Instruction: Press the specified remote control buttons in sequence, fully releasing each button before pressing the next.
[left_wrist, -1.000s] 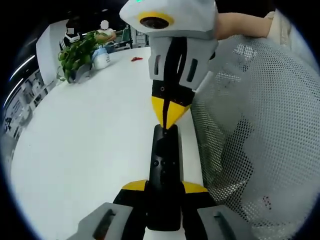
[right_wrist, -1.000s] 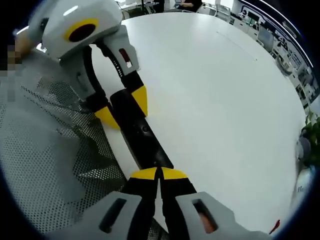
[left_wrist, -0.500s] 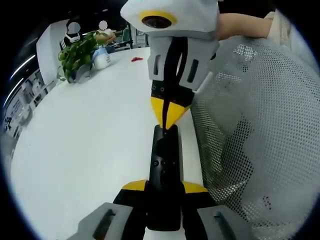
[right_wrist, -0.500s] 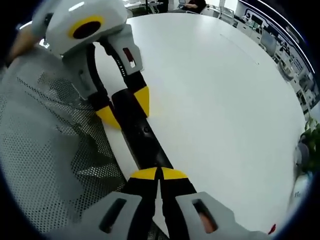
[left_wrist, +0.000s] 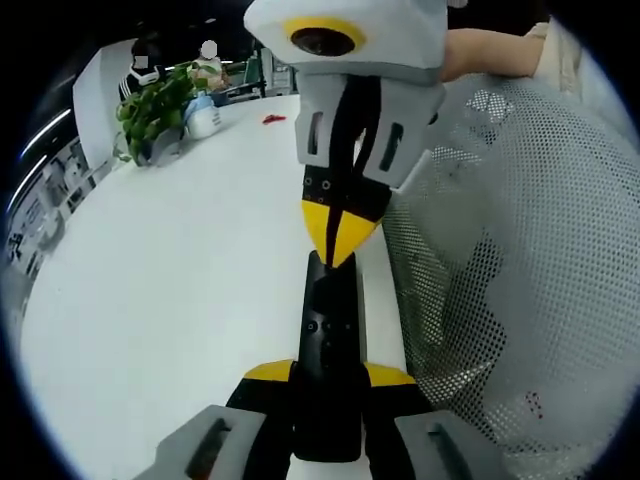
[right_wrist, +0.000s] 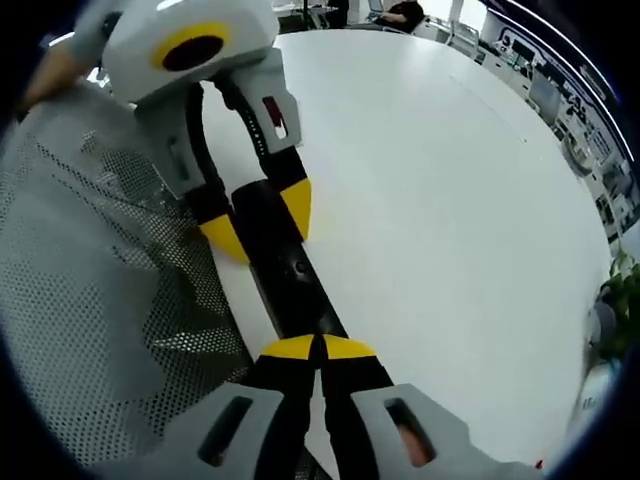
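Note:
A slim black remote control (left_wrist: 330, 320) lies lengthwise over the white table (left_wrist: 170, 280). My left gripper (left_wrist: 330, 373) is shut on the remote's near end, a yellow-tipped jaw on each side. My right gripper (left_wrist: 341, 247) comes down from the top of the left gripper view, shut, with its joined yellow tips resting on the remote's far end. In the right gripper view the right gripper (right_wrist: 320, 347) meets the remote control (right_wrist: 290, 270) at its closer end, while the left gripper (right_wrist: 262, 222) clamps the other end.
White mesh fabric (left_wrist: 510, 270) on the person fills the side next to the remote, mesh fabric (right_wrist: 90, 290). A green plant (left_wrist: 155, 105), a white bottle (left_wrist: 203, 118) and a small red item (left_wrist: 272, 118) stand at the table's far edge.
The right gripper has shifted slightly, its tips staying on the remote's far end. The left gripper keeps its hold and the remote has not moved.

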